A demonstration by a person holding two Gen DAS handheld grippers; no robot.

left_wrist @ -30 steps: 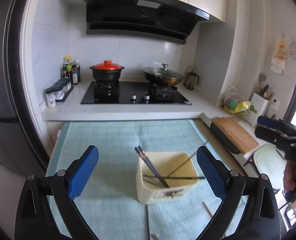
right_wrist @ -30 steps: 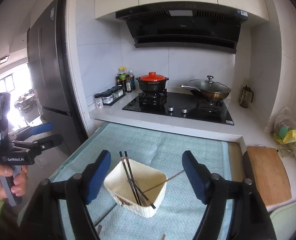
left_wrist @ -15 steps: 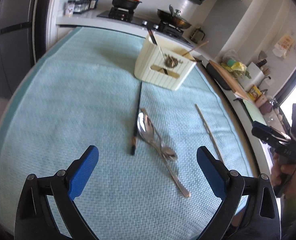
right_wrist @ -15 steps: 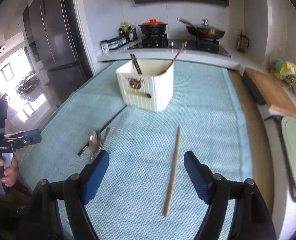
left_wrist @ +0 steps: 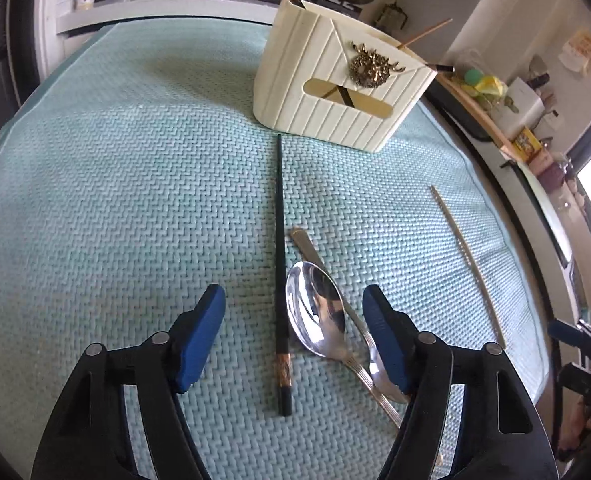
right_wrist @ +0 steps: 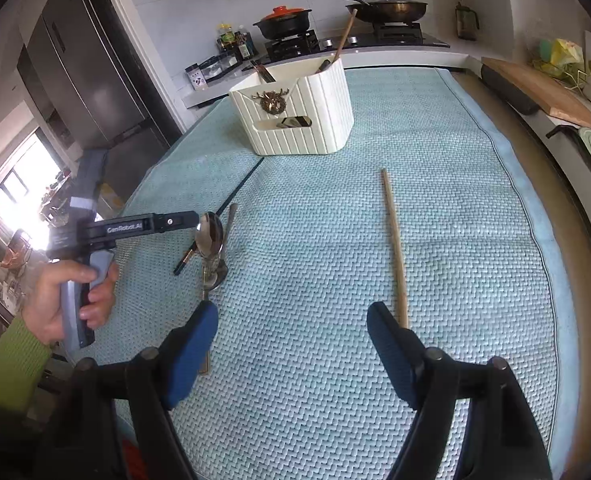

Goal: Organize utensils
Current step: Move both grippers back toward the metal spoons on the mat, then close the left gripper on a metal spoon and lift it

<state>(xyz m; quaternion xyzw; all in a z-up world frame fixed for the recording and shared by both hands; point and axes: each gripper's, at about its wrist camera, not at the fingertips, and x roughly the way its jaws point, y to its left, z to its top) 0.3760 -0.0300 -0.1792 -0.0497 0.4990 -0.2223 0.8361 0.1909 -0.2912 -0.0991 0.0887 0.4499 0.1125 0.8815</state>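
Left wrist view: left gripper [left_wrist: 293, 312] hangs low over the teal mat [left_wrist: 115, 168], jaws closing, nothing pinched yet. Between the blue pads lie the black chopstick [left_wrist: 280, 264] and the bowl of the upper spoon [left_wrist: 315, 312]; a second spoon [left_wrist: 379, 372] lies partly under the right-hand pad. The cream utensil holder [left_wrist: 335, 92] stands upright beyond the chopstick's far tip, already holding dark chopsticks and a wooden one. A wooden chopstick [left_wrist: 467, 260] lies well apart to the right.

Judgement: the pick is crowded. Best to settle on one item. The black chopstick seems the cleaner target; centre it between the pads near its decorated end, clear of the spoon bowl, and close only once the tips meet the mat.

Right wrist view: right gripper [right_wrist: 291, 344] is spread wide and empty above the mat. The wooden chopstick [right_wrist: 393, 236] runs toward the holder [right_wrist: 295, 120], its near end just beside the right-hand pad, outside the gap. The other gripper [right_wrist: 151, 224], held by a hand [right_wrist: 71, 296] in a green sleeve, sits over the spoons [right_wrist: 211, 240].

Judgement: shift right to straddle the stick before closing.
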